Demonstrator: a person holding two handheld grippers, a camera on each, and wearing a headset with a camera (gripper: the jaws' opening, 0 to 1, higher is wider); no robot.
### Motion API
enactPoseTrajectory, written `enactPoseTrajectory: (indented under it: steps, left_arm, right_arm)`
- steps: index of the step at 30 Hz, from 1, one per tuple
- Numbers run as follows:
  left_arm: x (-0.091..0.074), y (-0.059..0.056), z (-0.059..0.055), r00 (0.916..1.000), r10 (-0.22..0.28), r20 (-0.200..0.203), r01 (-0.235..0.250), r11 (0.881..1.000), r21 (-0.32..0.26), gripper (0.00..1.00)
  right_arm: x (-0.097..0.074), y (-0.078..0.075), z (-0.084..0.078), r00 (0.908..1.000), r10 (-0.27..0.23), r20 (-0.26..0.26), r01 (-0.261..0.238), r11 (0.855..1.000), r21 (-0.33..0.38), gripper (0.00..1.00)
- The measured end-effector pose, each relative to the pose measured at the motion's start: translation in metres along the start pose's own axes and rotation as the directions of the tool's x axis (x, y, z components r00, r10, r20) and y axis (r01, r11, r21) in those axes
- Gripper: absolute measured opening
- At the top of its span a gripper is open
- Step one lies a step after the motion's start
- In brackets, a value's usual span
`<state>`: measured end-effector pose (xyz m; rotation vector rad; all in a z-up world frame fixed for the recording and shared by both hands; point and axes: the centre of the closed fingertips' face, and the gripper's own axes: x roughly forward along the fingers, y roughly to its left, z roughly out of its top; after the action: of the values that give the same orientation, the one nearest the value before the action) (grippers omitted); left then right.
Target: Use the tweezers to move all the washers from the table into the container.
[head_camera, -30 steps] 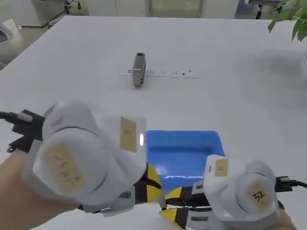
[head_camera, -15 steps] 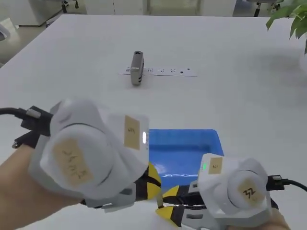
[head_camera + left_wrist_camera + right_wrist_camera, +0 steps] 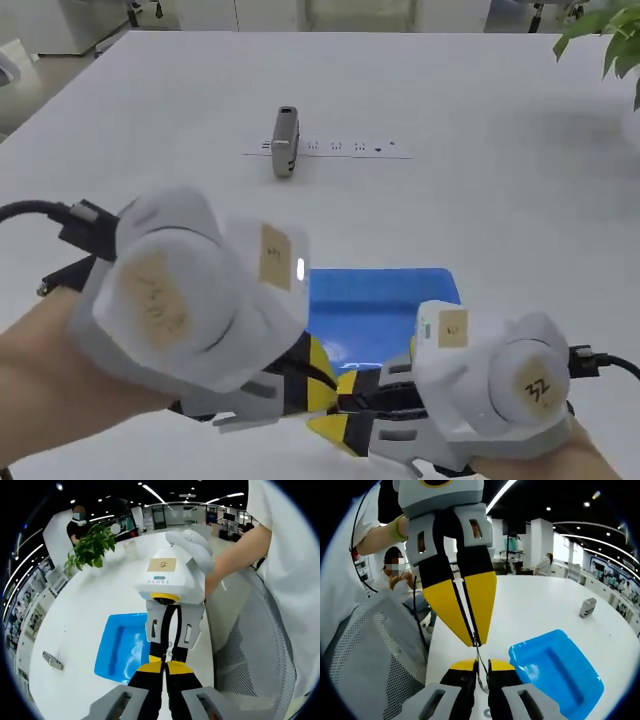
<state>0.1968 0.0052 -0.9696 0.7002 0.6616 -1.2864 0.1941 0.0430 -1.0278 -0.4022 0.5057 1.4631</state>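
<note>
Two claws (image 3: 165,664), one tweezers (image 3: 479,672), one container (image 3: 385,300)

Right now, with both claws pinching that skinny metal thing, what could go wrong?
1. The left gripper and the right gripper both pinch the thin tweezers, close to the near edge of the table. If one lets go badly, the tweezers might slip and drop off the edge.
2. The washers look tiny and lie far past the blue container, so picking them up may be fiddly.

Headset cam peers down from behind the left gripper (image 3: 322,372) and right gripper (image 3: 338,422); their cams face each other point-blank, all sharing the blue container (image 3: 390,300).
</note>
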Motion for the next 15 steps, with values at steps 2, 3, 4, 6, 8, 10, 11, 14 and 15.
enactPoseTrajectory:
  steps: [2, 3, 4, 6, 8, 10, 11, 14, 15]
  left_arm:
    - [0.002, 0.003, 0.0, 0.9996, 0.015, 0.023, -0.014, 0.999, -0.032, 0.0]
    - [0.002, 0.007, 0.003, 0.9973, 0.044, 0.059, -0.04, 0.997, -0.062, 0.0]
    - [0.002, 0.009, 0.006, 0.9935, 0.064, 0.095, -0.056, 0.995, -0.083, 0.0]
    - [0.001, 0.013, 0.009, 0.9792, 0.104, 0.175, -0.066, 0.975, -0.211, 0.09]
    - [-0.003, 0.017, 0.009, 0.9585, 0.147, 0.244, -0.063, 0.944, -0.323, 0.18]
    - [-0.009, 0.022, 0.009, 0.9294, 0.216, 0.299, -0.084, 0.914, -0.398, 0.34]
    - [-0.015, 0.023, 0.007, 0.9112, 0.252, 0.326, -0.081, 0.886, -0.458, 0.41]
    - [-0.029, 0.025, 0.005, 0.8513, 0.357, 0.384, -0.103, 0.832, -0.545, 0.67]
    - [-0.034, 0.022, 0.002, 0.8386, 0.381, 0.389, -0.103, 0.812, -0.574, 0.75]
  right_arm:
    - [0.001, -0.003, 0.0, 1.0, 0.004, -0.001, -0.004, 1.0, 0.02, 0.04]
    - [0.0, -0.003, -0.001, 1.0, 0.0, -0.008, 0.0, 1.0, 0.012, 0.03]
    - [-0.001, -0.004, -0.002, 0.9999, -0.003, -0.013, 0.003, 1.0, 0.008, 0.03]
    - [-0.002, -0.003, -0.002, 0.9998, 0.011, -0.016, -0.01, 0.999, 0.035, 0.02]
    - [-0.002, -0.004, -0.002, 1.0, 0.0, -0.008, 0.0, 0.999, 0.034, 0.02]
    - [-0.004, -0.007, -0.003, 0.9999, -0.012, 0.006, 0.012, 0.998, 0.064, 0.02]
    - [-0.004, -0.01, -0.003, 0.9997, -0.02, 0.014, 0.019, 0.996, 0.089, 0.02]
    - [-0.007, -0.016, -0.002, 0.9981, -0.032, 0.052, 0.021, 0.98, 0.199, 0.02]
    - [-0.01, -0.018, -0.002, 0.9969, -0.035, 0.07, 0.017, 0.97, 0.243, 0.02]
